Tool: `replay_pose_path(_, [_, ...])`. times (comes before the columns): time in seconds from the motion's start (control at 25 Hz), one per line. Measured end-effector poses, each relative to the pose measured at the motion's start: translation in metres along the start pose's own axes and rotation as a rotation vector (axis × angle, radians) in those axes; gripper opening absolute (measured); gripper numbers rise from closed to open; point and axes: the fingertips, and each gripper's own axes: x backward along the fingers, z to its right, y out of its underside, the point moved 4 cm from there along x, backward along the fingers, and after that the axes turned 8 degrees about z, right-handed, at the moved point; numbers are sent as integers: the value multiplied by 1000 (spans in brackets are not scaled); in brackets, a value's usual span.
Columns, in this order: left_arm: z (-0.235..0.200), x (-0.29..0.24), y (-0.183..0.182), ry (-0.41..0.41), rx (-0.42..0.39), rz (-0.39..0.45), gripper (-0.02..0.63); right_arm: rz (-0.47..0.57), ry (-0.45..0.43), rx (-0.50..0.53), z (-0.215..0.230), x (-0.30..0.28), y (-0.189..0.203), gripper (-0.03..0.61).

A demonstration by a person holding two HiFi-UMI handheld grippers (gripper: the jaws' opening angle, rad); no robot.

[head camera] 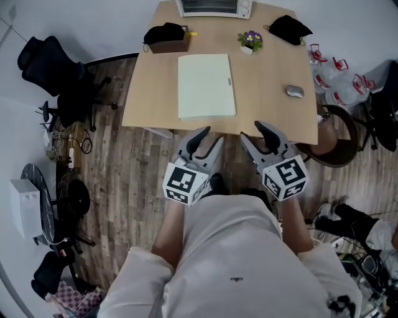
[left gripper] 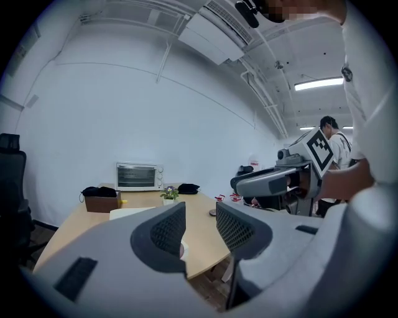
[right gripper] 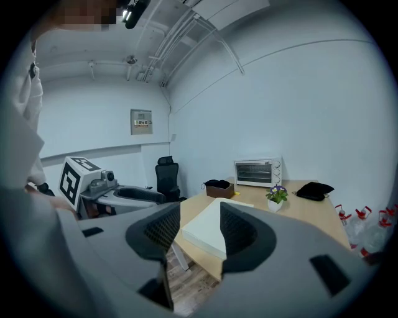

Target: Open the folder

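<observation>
A closed pale folder (head camera: pixel 206 86) lies flat in the middle of the wooden table (head camera: pixel 149 105), its spine toward the right. The left gripper view shows the folder (left gripper: pixel 127 212) low and far off. In the right gripper view the folder (right gripper: pixel 211 227) shows through the gap between the jaws. My left gripper (head camera: pixel 210 138) and right gripper (head camera: pixel 253 131) hang side by side just off the table's near edge, over the floor, both pointing at the folder. Both stand open with nothing between their jaws. Neither touches the folder.
On the table stand a toaster oven (head camera: pixel 214 7), a brown box (head camera: pixel 166 38), a small flower pot (head camera: pixel 250 41), a black pouch (head camera: pixel 290 28) and a mouse (head camera: pixel 294 91). Office chairs (head camera: pixel 59 81) stand left, a round chair (head camera: pixel 339 133) and plastic bags (head camera: pixel 336 77) right. A person (left gripper: pixel 336 140) stands beyond.
</observation>
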Motion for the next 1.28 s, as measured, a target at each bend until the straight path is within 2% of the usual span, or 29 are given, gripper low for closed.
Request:
replay_pose_path(0.24, [-1,-2,10,54,-24,-32,159,-25,24,-47,-10,-4,16,194])
replay_pose_path(0.48, [3,-2,30,73,43,-63,163,-63,33,-79,-16,0,29,198])
replay_pose_path(0.68, [9,-14,39,91,37,-95,170,-83,42,-109,-5,1,39,199])
replay_pose_path(1.04, [-1,-31,52,56,44,-158,170,-122,-10,-155,10,-18,53,201])
replay_pose_path(1.28, [-11,-57,58,28,53,-197,172,-141,-38,-184,38,-34,58,202])
